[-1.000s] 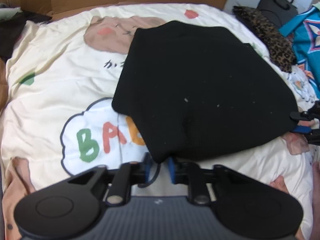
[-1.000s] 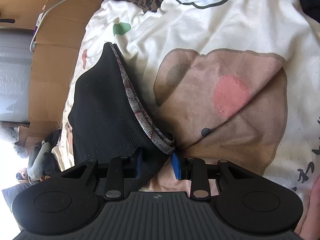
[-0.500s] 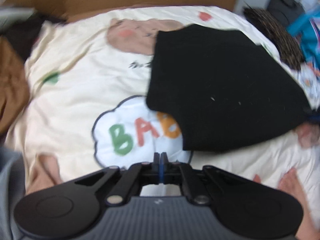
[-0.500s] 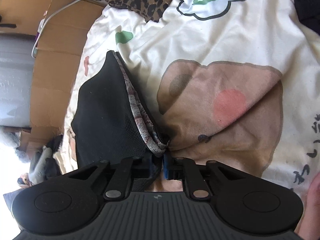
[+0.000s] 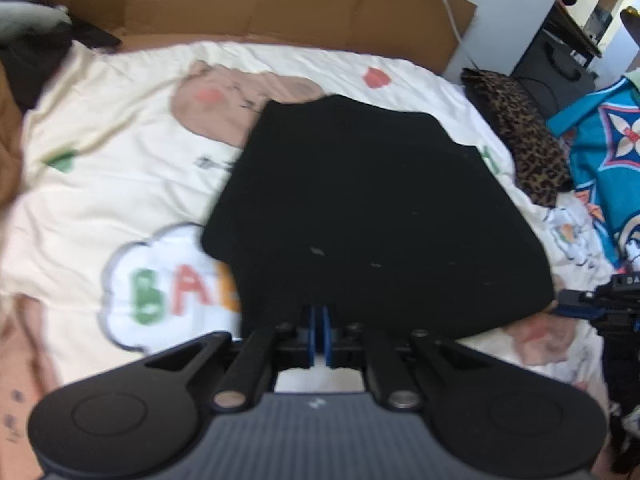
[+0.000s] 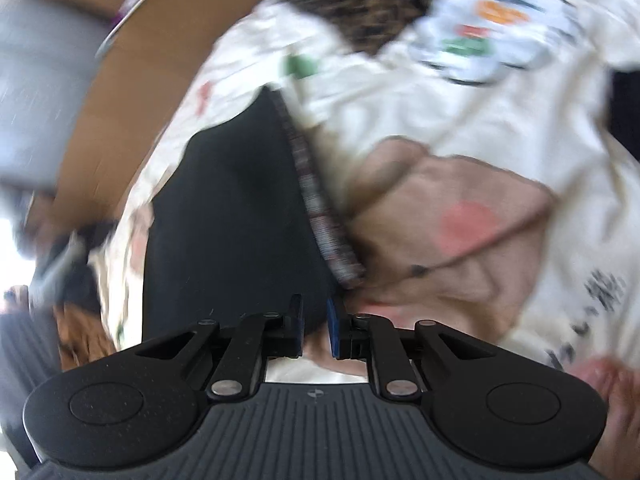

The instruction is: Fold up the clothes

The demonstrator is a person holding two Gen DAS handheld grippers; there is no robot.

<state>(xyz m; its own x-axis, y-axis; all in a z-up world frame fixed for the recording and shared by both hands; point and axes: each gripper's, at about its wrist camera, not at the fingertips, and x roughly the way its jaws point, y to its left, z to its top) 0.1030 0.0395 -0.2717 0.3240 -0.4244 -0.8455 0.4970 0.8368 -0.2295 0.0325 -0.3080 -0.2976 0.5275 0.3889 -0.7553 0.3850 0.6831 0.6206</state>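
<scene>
1. Where the left wrist camera looks down along its own fingers, the left gripper [image 5: 319, 330] has its two blue-padded fingers together with only a thin slit between them; their tips sit at the near hem of the black garment [image 5: 372, 216], and whether any cloth is caught between them cannot be told. The garment lies spread flat on the cream bedsheet [image 5: 104, 152], filling the middle of the view. At about 8 o'clock from the garment a white cloud print [image 5: 160, 280] carries coloured capitals reading "BA", green then red, followed by an orange letter half hidden under the black cloth. Small dark script at 10 o'clock of the garment is too blurred to read. At 3 o'clock the right gripper [image 5: 576, 304] touches the garment's right corner; white letters on its body seem to read "BA", cut off by the frame. A leopard-print cloth [image 5: 520, 136] lies at 2 o'clock, cardboard [image 5: 248, 4] at 12 o'clock.

2. Seen from the right wrist, the view is motion-blurred. The right gripper [image 6: 314, 326] has its fingers slightly apart, with the garment's [image 6: 224, 216] black edge lying between them. A striped grey band [image 6: 316, 208] runs along the garment's right edge. Dark script on the sheet [image 6: 520, 128] at 4 o'clock is unreadable.
</scene>
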